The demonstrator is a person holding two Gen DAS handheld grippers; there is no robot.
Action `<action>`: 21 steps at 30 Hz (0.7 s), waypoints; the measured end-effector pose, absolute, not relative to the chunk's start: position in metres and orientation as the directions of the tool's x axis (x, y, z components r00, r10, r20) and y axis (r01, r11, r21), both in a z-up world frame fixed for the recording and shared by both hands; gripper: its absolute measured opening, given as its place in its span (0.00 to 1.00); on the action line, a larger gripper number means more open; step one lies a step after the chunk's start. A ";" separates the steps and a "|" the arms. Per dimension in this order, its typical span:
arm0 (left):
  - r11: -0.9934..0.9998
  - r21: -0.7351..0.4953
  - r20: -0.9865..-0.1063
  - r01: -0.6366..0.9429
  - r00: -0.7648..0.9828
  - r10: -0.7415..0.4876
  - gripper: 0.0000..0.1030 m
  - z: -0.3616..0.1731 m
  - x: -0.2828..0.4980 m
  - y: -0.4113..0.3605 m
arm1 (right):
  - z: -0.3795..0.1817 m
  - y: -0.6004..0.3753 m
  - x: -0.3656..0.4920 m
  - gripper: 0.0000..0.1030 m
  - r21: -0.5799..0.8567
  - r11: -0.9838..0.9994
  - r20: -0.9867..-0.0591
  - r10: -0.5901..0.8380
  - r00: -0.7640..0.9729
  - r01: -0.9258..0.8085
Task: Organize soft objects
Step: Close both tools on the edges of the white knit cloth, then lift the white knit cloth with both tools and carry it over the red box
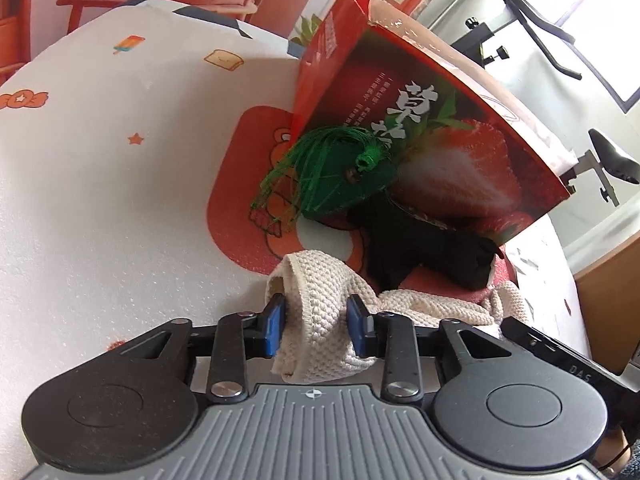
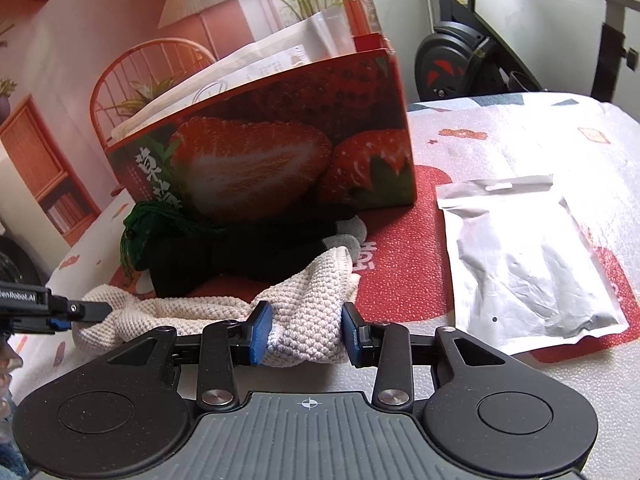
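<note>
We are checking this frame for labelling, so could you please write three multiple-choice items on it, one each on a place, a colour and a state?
1. Where does the silver pouch lie in the right wrist view?
A. Inside the strawberry box
B. On the table, right of the strawberry box
C. Under the black sock

2. What colour is the tasselled item in front of the box?
A. Green
B. Yellow
C. Blue

3. What is the state of the cream knitted cloth?
A. Folded flat inside the box
B. Lying untouched
C. Gripped by both grippers

Answers:
1 B: the pouch lies flat on the tablecloth, apart from the box.
2 A: its threads are bright green.
3 C: the left gripper and the right gripper each pinch a fold of it between blue pads.
</note>
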State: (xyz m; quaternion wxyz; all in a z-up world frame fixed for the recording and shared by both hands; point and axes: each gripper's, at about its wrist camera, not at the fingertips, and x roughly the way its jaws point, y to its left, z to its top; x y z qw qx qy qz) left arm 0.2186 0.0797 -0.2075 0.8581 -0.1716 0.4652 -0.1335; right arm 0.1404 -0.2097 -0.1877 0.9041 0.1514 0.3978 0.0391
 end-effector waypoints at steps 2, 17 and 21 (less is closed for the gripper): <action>0.913 -0.403 -0.755 0.067 0.539 -0.373 0.23 -0.208 0.217 0.080 | -0.187 -0.212 0.140 0.34 0.312 0.948 -0.705 0.189 0.683 0.059; 0.933 -0.337 -0.759 0.124 0.551 -0.347 0.15 -0.206 0.213 0.070 | -0.188 -0.213 0.138 0.19 0.291 0.953 -0.738 0.168 0.653 0.083; 0.934 -0.332 -0.758 0.129 0.553 -0.346 0.15 -0.206 0.212 0.070 | -0.189 -0.212 0.137 0.18 0.291 0.953 -0.744 0.174 0.645 0.079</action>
